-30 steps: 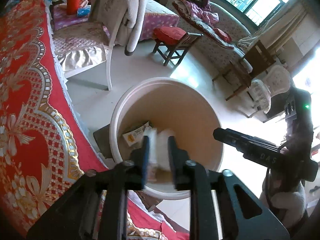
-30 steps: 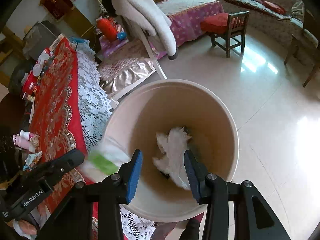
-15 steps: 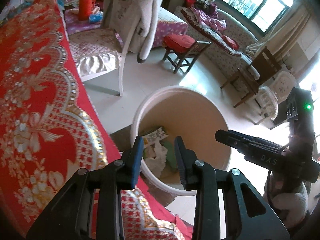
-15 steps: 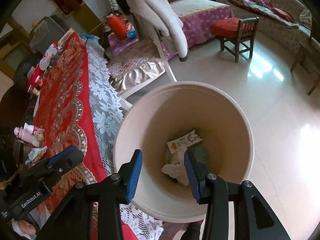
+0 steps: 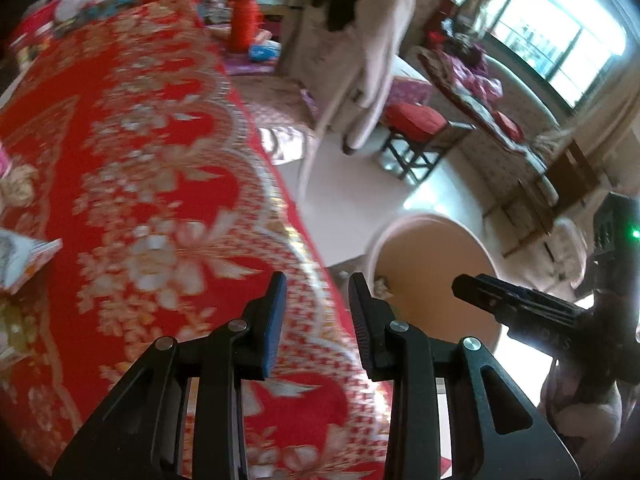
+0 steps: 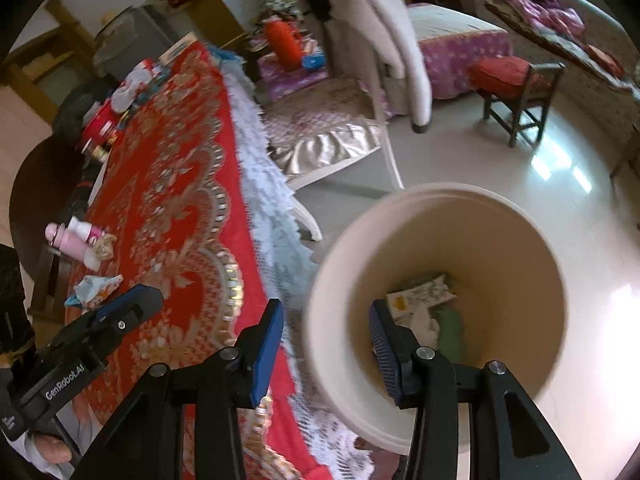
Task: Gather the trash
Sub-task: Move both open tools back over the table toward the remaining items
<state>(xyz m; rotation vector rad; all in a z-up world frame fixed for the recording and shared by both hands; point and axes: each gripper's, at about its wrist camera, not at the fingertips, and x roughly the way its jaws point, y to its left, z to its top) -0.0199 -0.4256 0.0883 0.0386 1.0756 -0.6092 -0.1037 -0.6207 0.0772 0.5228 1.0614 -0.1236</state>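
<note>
Gaping empty, both claws overhang embroidered red cloth (image 5: 152, 168) beside round bin (image 6: 436, 208).

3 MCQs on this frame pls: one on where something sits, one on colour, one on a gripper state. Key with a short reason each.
1. Where does the bin stand?
A. On the table
B. On the floor beside the table
C. On the stool

2. What is the main colour of the tablecloth?
A. Red
B. Green
C. Blue

3. What is between the fingers of the left gripper?
A. A crumpled tissue
B. A bottle
C. Nothing

Key:
1 B: the right wrist view shows the bin on the shiny floor next to the cloth's lace edge.
2 A: red with a gold and white flower pattern in both views.
3 C: the gap shows only tablecloth behind it; the wrappers lie in the bin. The right gripper is empty too, its jaws opening.
</note>
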